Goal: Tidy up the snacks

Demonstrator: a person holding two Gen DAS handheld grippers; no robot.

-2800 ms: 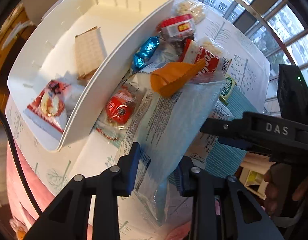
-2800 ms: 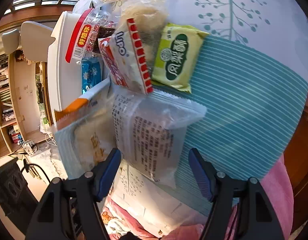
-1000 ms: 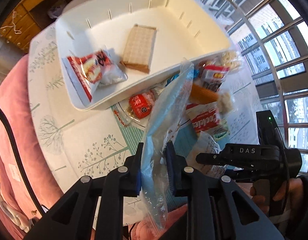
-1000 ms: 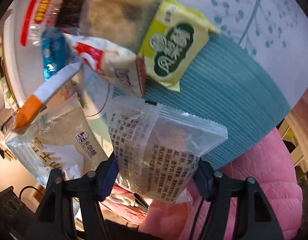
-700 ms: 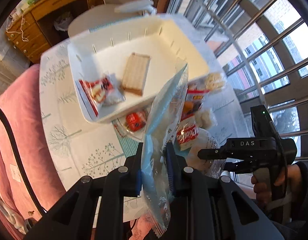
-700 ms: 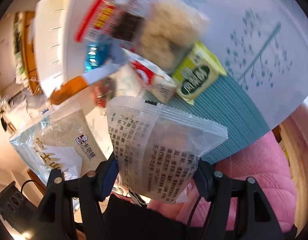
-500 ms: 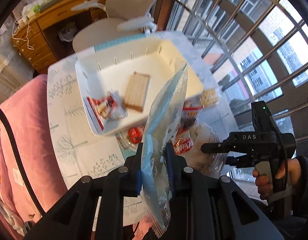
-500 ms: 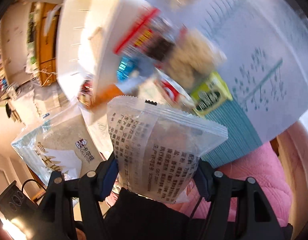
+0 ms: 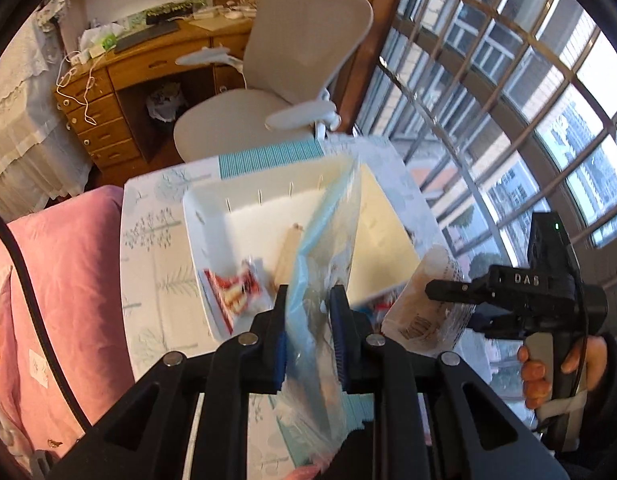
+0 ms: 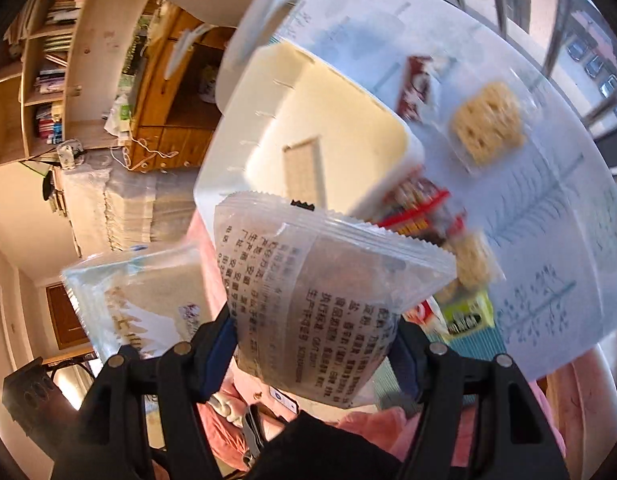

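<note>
Two packets held: one per gripper, both lifted above the table.
Left gripper (image 9: pixel 310 332): jaws clamped on blue-tinted clear packet (image 9: pixel 328 264), held edge-on.
Right gripper (image 10: pixel 314 340): jaws pressed on either side of printed clear packet (image 10: pixel 328 292); also seen in the left view (image 9: pixel 448 300).
White tray (image 9: pixel 212 248): below, on patterned tablecloth (image 9: pixel 156 264); holds red-and-white snack (image 9: pixel 232 288) and tan cracker pack (image 10: pixel 304 168).
Loose snacks: beside the tray's outer wall, including green packet (image 10: pixel 466 316); motion blur, others possibly noodle cakes.
Far: grey office chair (image 9: pixel 268 80), wooden desk (image 9: pixel 148 76).
</note>
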